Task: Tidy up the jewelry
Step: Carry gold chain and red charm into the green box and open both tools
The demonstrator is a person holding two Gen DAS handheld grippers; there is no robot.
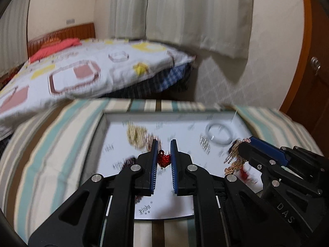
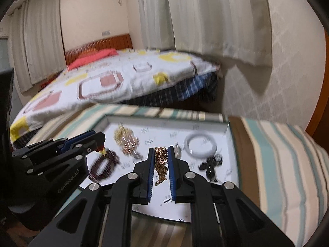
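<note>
A shallow white tray (image 1: 164,116) (image 2: 164,121) lies on a striped cloth and holds the jewelry. My left gripper (image 1: 163,143) is shut on a small red beaded piece (image 1: 163,159) just above the tray's middle. From the right wrist view, the left gripper (image 2: 101,142) comes in from the left with that piece (image 2: 102,150) at its tip. My right gripper (image 2: 161,148) is shut on a gold chain (image 2: 161,160) that hangs in a bunch between its pads. It also appears at the right as the right gripper (image 1: 245,142) with the chain (image 1: 233,158) dangling.
In the tray lie a white bangle (image 2: 190,149) (image 1: 208,132) at the far right, a gold pile (image 2: 123,136) (image 1: 134,135) at the far left, a dark bead bracelet (image 2: 97,169) and a black piece (image 2: 211,163). A bed (image 1: 82,68) stands behind; curtains and a wall lie beyond.
</note>
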